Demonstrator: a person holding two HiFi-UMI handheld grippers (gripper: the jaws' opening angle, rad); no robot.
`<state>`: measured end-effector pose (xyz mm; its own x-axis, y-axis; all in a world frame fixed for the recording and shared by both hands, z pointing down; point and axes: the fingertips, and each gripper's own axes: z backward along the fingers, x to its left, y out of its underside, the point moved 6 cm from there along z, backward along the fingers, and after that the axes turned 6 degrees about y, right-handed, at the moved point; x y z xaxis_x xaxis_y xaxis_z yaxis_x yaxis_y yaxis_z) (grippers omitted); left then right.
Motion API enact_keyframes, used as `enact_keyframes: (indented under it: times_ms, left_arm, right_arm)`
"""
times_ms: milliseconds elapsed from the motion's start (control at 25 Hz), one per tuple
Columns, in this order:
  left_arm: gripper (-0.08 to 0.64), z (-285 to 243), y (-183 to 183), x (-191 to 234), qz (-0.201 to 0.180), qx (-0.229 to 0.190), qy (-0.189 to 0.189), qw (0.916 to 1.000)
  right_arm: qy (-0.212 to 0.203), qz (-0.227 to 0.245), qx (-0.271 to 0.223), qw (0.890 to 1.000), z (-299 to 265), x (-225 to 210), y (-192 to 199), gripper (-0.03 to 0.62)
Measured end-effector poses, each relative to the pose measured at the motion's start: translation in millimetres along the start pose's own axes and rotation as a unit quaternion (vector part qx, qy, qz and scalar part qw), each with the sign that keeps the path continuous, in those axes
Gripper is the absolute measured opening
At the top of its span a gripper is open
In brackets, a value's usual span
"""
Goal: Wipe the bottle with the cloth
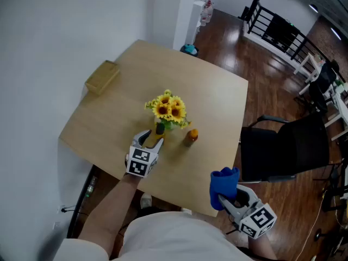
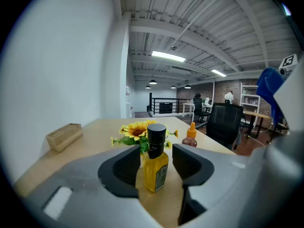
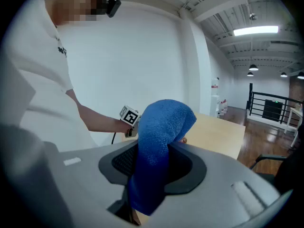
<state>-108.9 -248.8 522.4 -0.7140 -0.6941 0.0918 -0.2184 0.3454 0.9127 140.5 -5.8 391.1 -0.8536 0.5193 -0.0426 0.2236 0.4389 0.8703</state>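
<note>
In the head view, the tan table (image 1: 109, 113) has a bunch of sunflowers (image 1: 168, 109) in the middle. A yellow bottle (image 1: 158, 136) with a black cap stands right in front of the flowers. The left gripper (image 1: 153, 141) reaches up to it from the near side. A small orange bottle (image 1: 191, 137) stands near it, on the right. A wooden box (image 1: 102, 76) sits far off by the wall. The right gripper (image 1: 227, 199) hangs out past the near edge of the table, well apart from the yellow bottle. A blue cloth (image 1: 224, 182) sticks up out of it.

In the left gripper view, the two jaws stand apart with the yellow bottle upright between them. They are close on both sides. I can see a thin gap by the right jaw, so I think they are not squeezing it yet.

In the right gripper view, the jaws are pressed tight on the blue cloth. The cloth folds over at the top and hangs down.

I think this is the grab-the-bottle step. No wiping has begun, because the cloth and the bottle are far apart. Next, the left jaws need to close softly on the bottle so it does not tip. Then the cloth has to come over and rub the bottle's sides.
</note>
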Motion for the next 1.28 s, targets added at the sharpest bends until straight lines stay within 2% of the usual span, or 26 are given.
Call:
enact_keyframes:
  times_ms: [240, 400, 560, 720, 880, 1000, 1120, 1280]
  left_arm:
    - [0.227, -32, 10, 26, -0.026, 0.007, 0.035, 0.999]
    - [0.155, -38, 8, 27, -0.053, -0.001, 0.057, 0.997]
    - [0.15, -33, 6, 26, -0.071, 0.004, 0.077, 0.9945]
    - [0.149, -14, -10, 16, -0.088, -0.009, 0.103, 0.9908]
    - [0.149, 14, -27, -3, -0.098, -0.022, 0.129, 0.9865]
    - [0.149, 33, -37, -21, -0.105, -0.022, 0.142, 0.984]
    - [0.15, 49, -45, -39, -0.117, -0.019, 0.153, 0.9811]
    - [0.15, 64, -52, -64, -0.14, -0.017, 0.151, 0.9784]
  right_arm:
    - [0.045, -0.026, 0.013, 0.999, -18, 19, 2, 0.156]
    - [0.074, -0.046, 0.024, 0.996, -22, 34, 6, 0.156]
    - [0.083, -0.049, 0.025, 0.995, -33, 40, 1, 0.156]
    - [0.071, -0.028, 0.01, 0.997, -58, 38, -22, 0.155]
    - [0.034, 0.007, -0.019, 0.999, -92, 42, -56, 0.156]
    - [0.0, 0.064, -0.022, 0.998, -117, 52, -86, 0.156]
    - [-0.038, 0.14, -0.009, 0.989, -144, 64, -118, 0.155]
    - [-0.069, 0.209, 0.006, 0.976, -164, 75, -138, 0.156]
